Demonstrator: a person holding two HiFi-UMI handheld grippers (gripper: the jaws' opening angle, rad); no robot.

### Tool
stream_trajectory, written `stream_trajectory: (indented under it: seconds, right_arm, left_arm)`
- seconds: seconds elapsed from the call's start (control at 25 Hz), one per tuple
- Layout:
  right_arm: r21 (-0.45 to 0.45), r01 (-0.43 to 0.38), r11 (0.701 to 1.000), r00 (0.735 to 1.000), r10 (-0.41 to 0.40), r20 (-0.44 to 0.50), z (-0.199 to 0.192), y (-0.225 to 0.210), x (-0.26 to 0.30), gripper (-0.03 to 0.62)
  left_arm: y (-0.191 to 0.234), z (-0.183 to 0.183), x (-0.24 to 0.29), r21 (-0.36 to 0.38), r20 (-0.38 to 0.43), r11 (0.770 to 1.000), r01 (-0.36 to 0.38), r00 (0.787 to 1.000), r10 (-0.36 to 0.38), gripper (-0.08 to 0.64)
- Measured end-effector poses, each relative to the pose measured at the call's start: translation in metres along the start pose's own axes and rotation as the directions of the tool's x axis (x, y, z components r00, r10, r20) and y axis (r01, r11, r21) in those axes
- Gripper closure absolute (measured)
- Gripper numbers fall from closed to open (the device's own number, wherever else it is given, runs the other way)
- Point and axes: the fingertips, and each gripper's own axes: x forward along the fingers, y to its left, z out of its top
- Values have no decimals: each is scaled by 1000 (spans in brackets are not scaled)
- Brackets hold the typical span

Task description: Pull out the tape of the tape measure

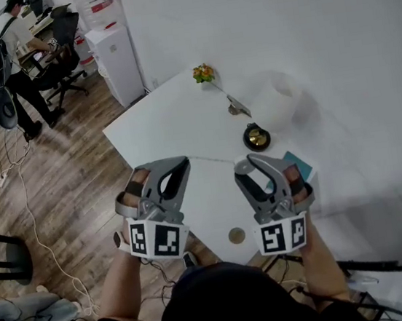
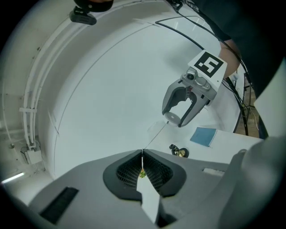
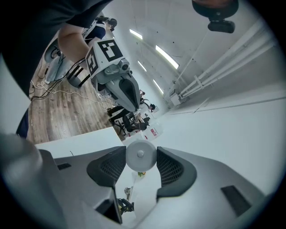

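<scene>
Between right tool (image 3: 140, 163) jaws sits tape measure (image 3: 140, 154).

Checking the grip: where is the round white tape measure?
The tape measure is clamped in the right gripper above the white table; its thin tape runs to the left gripper.

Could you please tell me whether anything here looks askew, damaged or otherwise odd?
Nothing stands out. The tape runs straight from the left gripper, shut on its end, to the tape measure held in the right gripper, with no visible kink.
</scene>
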Motion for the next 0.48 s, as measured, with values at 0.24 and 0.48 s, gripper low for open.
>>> stream_trajectory:
  seconds: [0.24, 0.48]
  right_arm:
    - [1, 1, 1000, 1000, -1, 2, 0, 1, 0, 371]
    - [14, 15, 1000, 1000, -14, -20, -9, -2, -4, 371]
  left_arm:
    - [-1, -9, -4, -66, -26, 997, -49, 999, 47, 549]
    - [23, -29, -16, -122, -80, 979, -166, 984, 157, 549]
